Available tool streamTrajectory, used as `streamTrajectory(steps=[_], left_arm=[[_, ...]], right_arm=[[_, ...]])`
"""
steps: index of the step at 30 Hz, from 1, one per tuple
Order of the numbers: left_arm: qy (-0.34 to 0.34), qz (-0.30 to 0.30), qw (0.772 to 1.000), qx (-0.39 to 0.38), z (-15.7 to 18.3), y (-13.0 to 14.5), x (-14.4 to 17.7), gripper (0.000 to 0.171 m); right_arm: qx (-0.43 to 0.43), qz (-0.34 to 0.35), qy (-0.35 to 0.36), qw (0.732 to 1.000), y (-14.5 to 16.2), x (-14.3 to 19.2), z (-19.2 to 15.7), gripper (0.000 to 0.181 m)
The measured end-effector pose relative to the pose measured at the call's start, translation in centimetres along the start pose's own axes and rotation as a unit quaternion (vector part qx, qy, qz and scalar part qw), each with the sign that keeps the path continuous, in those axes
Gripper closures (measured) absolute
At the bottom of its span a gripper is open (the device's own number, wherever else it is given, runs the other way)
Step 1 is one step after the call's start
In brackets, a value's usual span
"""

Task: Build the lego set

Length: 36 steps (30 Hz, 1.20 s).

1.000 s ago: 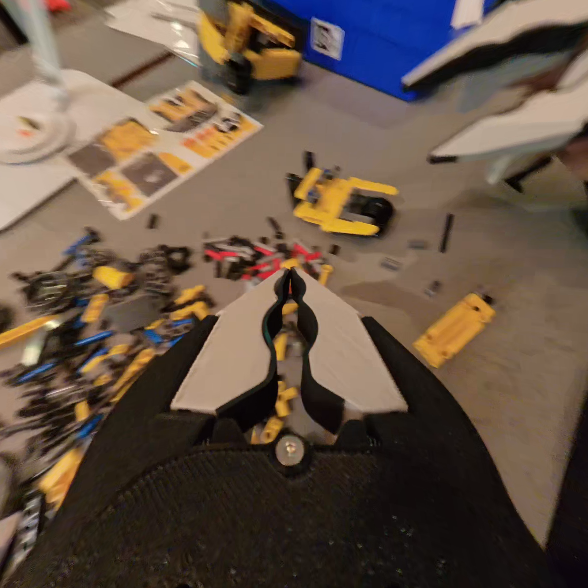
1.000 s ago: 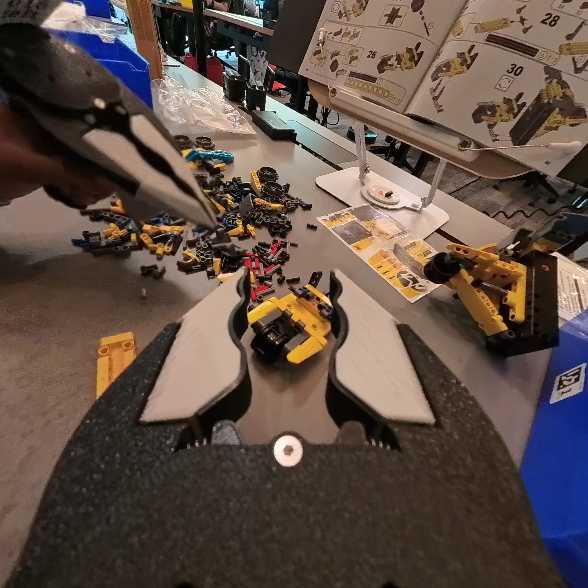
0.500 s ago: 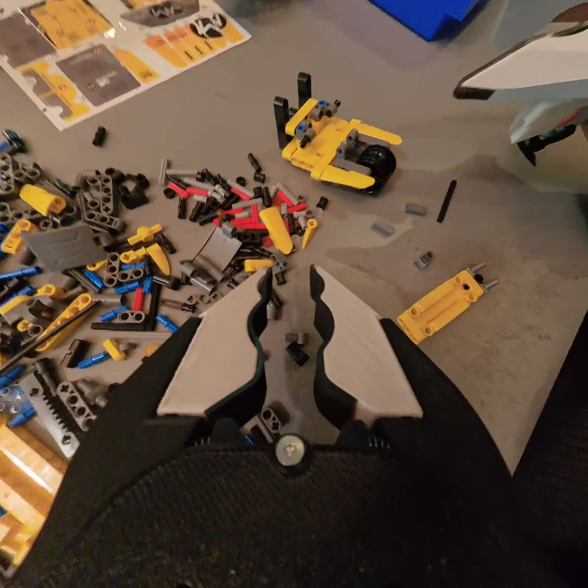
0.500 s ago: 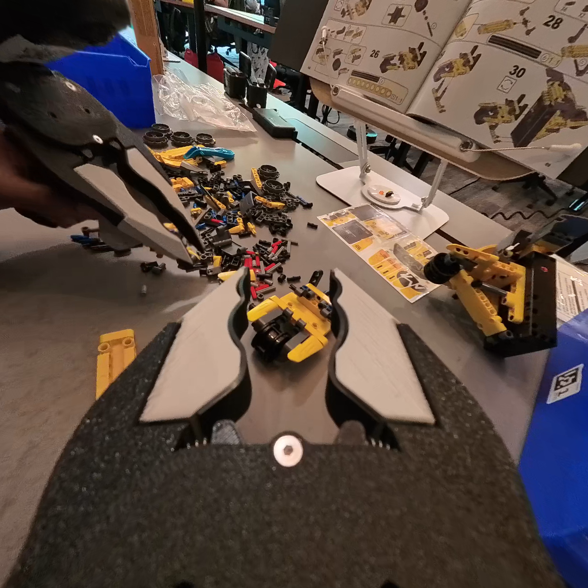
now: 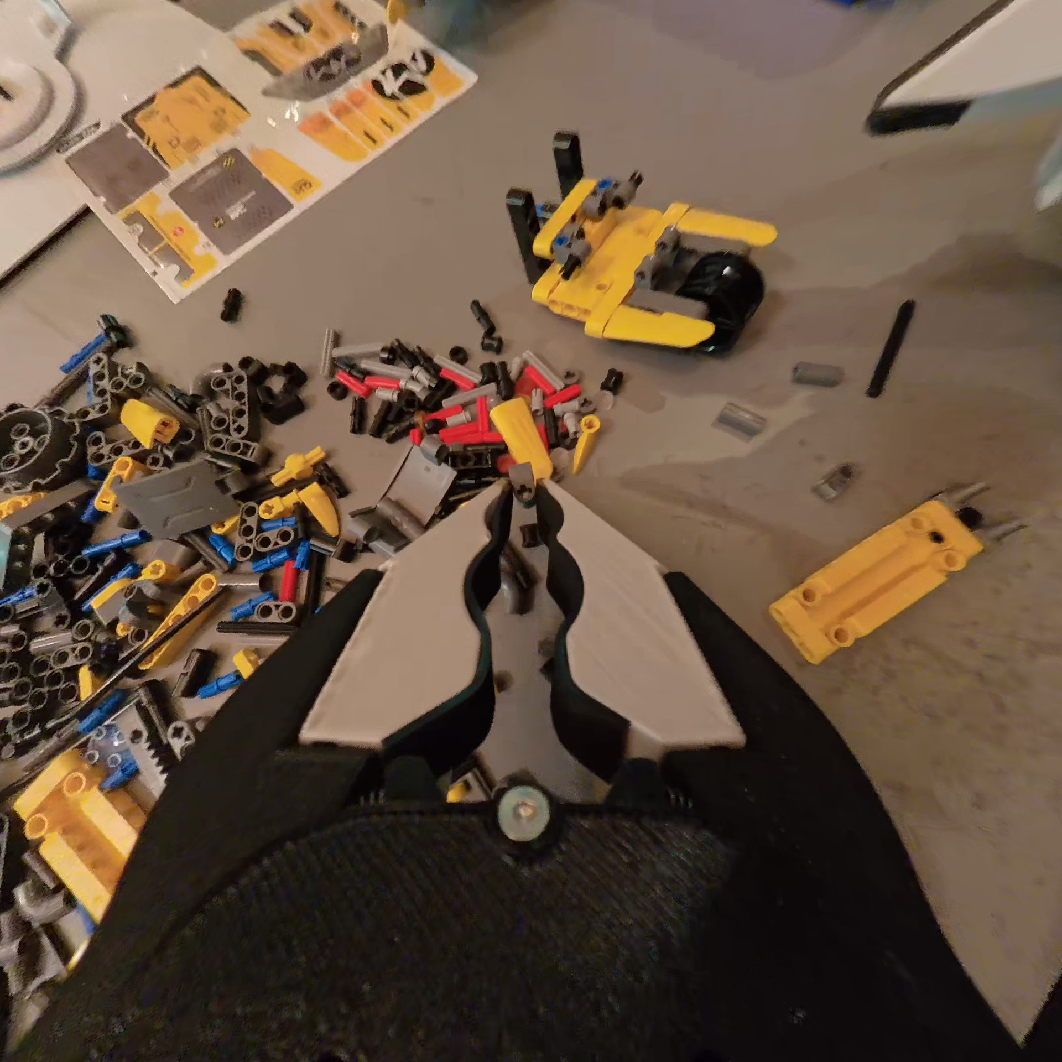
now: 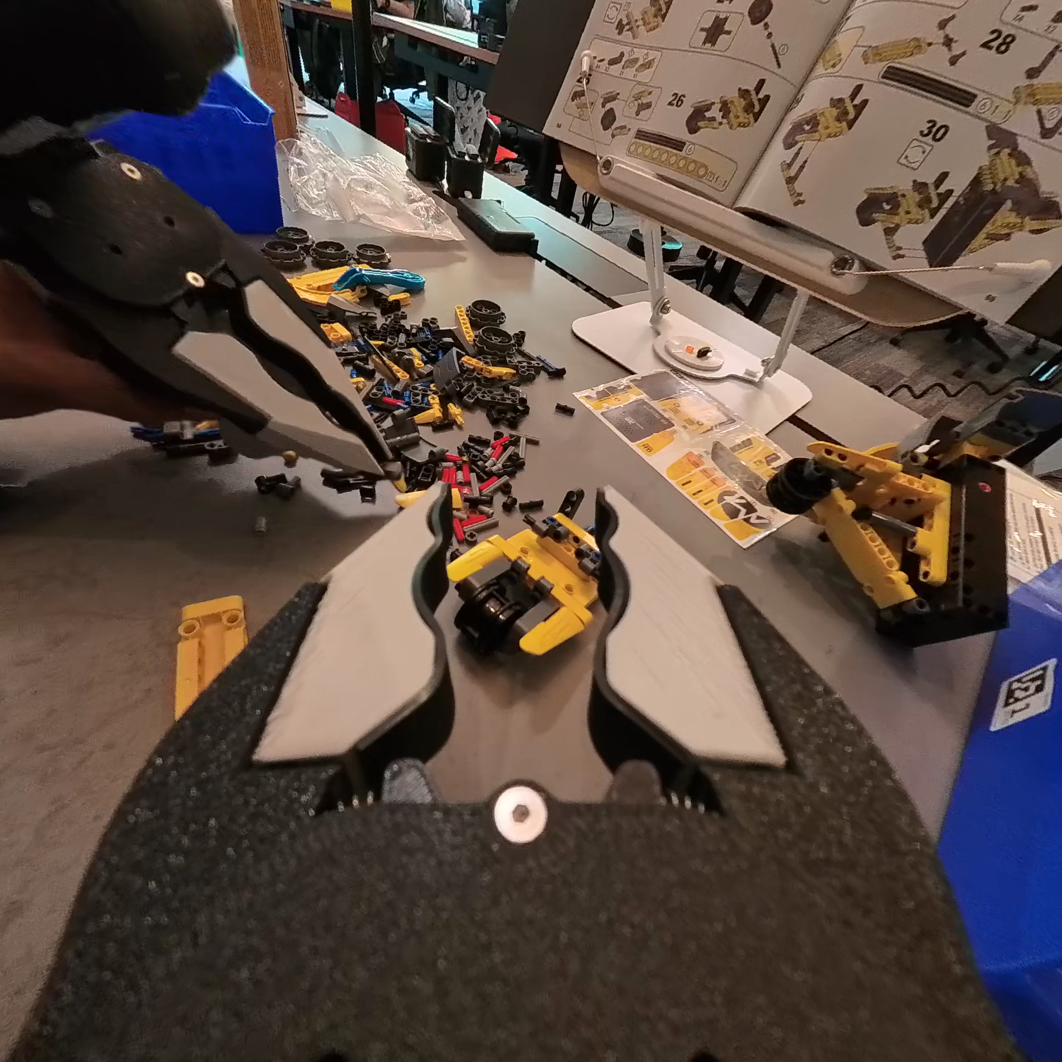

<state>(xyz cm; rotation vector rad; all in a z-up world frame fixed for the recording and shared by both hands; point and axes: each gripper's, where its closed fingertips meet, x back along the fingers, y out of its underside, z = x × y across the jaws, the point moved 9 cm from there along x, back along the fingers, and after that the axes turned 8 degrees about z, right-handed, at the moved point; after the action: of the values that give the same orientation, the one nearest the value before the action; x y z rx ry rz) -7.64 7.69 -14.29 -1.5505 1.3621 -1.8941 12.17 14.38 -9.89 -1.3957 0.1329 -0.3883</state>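
My left gripper [image 5: 522, 488] is shut on a small grey connector piece [image 5: 522, 478] at the near edge of a heap of red, grey and black pins [image 5: 460, 402]. It also shows in the right wrist view [image 6: 389, 468], tips down at the heap. A yellow wedge piece [image 5: 517, 437] lies just beyond the tips. My right gripper [image 6: 522, 491] is open and empty, with a small yellow sub-assembly with a black wheel [image 6: 523, 586] on the table between its fingers; the sub-assembly shows in the left wrist view too [image 5: 626, 270].
A wide pile of loose parts [image 5: 172, 517] spreads left. A yellow panel [image 5: 873, 580] lies right. A sticker sheet [image 6: 678, 442], a larger yellow-black model [image 6: 896, 534], a booklet on a stand [image 6: 804, 115], blue bins [image 6: 1011, 804] and a plastic bag [image 6: 356, 189] ring the table. The gap from one gripper's tips to the other's is roughly 12 cm.
My left gripper went from shut to open, moved forward to the pin heap, then closed on the small grey piece. My right gripper has stayed open over the sub-assembly.
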Motion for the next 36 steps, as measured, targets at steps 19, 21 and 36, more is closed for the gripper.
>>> streamTrajectory(steps=[19, 21, 36], left_arm=[[0.285, -0.054, 0.956, 0.041, 6.5, 1.0, -1.2, 0.167], [0.280, -0.052, 0.958, 0.046, 6.2, 1.0, -1.2, 0.166], [0.255, -0.058, 0.964, 0.040, 5.6, 1.2, -0.7, 0.161]], right_arm=[[0.002, -0.001, -0.001, 1.000, 0.0, 0.0, -0.1, 0.132], [0.002, -0.002, -0.001, 1.000, 0.0, 0.0, -0.1, 0.132], [0.003, -0.003, -0.001, 1.000, 0.1, 0.0, -0.1, 0.132]])
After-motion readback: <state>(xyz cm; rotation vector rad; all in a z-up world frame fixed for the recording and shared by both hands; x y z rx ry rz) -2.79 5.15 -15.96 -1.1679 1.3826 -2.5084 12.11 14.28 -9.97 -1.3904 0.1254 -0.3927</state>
